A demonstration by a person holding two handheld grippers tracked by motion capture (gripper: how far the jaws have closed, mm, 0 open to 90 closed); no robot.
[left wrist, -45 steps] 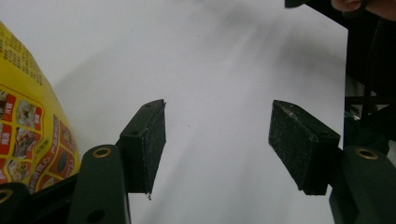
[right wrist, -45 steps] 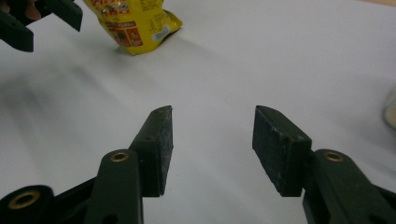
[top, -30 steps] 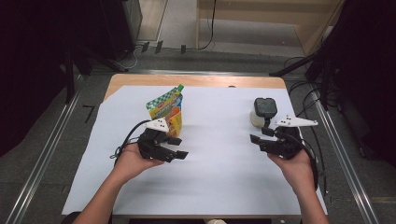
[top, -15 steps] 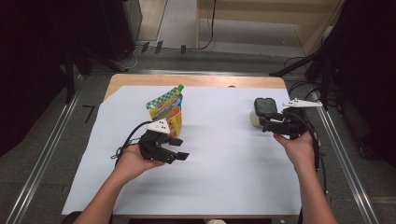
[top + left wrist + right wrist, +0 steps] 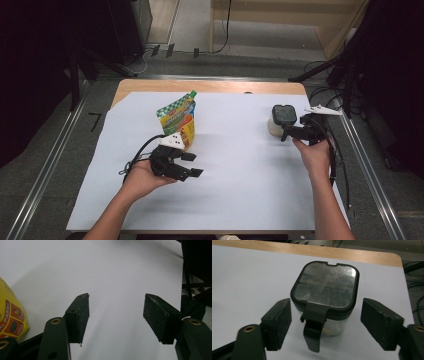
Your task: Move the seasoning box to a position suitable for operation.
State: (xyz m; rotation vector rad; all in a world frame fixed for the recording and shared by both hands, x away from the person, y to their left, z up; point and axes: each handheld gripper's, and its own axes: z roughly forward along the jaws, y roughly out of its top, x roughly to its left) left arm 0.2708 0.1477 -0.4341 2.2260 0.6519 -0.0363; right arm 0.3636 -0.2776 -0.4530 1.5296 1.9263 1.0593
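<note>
We see the right gripper (image 5: pixel 286 131) held at the right side of the table (image 5: pixel 210 86), level with a small clear container (image 5: pixel 278 122) that stands upright on the white sheet (image 5: pixel 240 170) covering the tabletop. In the right gripper view the container (image 5: pixel 325 297) sits between the two black jaws, closer to the camera end than to the far edge of the sheet (image 5: pixel 242 277); its dark lid (image 5: pixel 325 286) is on, with a reflective square top, and a dark latch tab (image 5: pixel 313 333) hangs down the front wall. The jaws have just been opening, and both pads (image 5: pixel 278 323) stand apart from the container walls, so the right gripper (image 5: pixel 325 326) is released and grips nothing. We cannot tell from these views what the pale contents behind the clear wall are. The left gripper (image 5: pixel 192 165) rests in the left hand (image 5: pixel 142 177) near the middle-left of the sheet, just in front of an upright yellow and green snack pouch (image 5: pixel 179 122). In the left gripper view the jaws of the left gripper (image 5: pixel 116 315) stand spread with only the bare sheet (image 5: pixel 120 272) between them, so they too are released; a corner of the pouch (image 5: pixel 11 318) lies at the left edge, beside the left jaw and apart from the pads.
</note>
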